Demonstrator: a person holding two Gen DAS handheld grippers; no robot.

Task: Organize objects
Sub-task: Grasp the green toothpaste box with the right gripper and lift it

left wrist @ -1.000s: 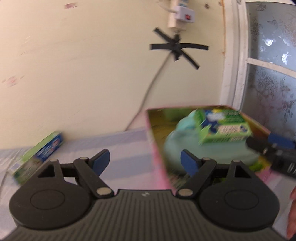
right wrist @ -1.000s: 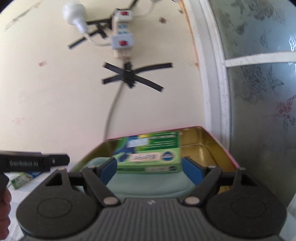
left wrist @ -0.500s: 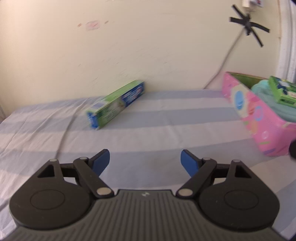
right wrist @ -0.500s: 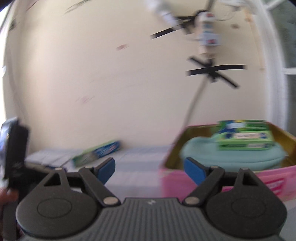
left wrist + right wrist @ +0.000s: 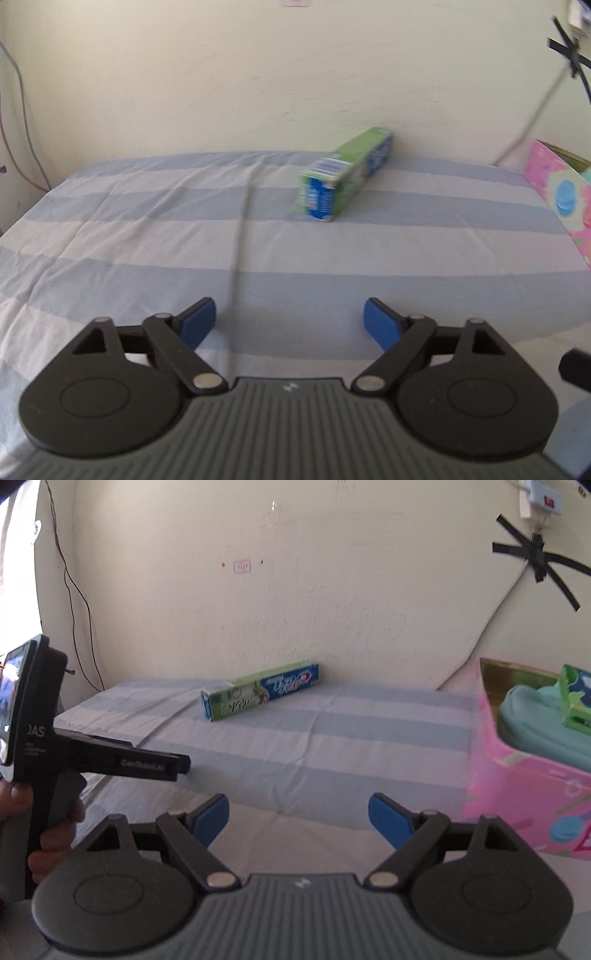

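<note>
A green and blue toothpaste box (image 5: pixel 345 173) lies on the striped sheet near the wall; it also shows in the right wrist view (image 5: pixel 260 694). A pink box (image 5: pixel 524 794) stands at the right, holding a teal bundle (image 5: pixel 535 723) with a green carton (image 5: pixel 576 701) on top; its corner shows in the left wrist view (image 5: pixel 561 184). My left gripper (image 5: pixel 290 321) is open and empty, well short of the toothpaste box. My right gripper (image 5: pixel 297 818) is open and empty, left of the pink box. The left gripper's body (image 5: pixel 92 760) shows at the left of the right wrist view.
The blue and white striped sheet (image 5: pixel 147 240) covers the surface up to a cream wall. A cable (image 5: pixel 487 627) taped with black strips runs down the wall behind the pink box. Thin wires (image 5: pixel 77 602) hang at the left corner.
Both grippers have swung left, away from the pink box, and pulled back. The right gripper has left the green carton on the teal bundle. The toothpaste box now lies ahead of both.
</note>
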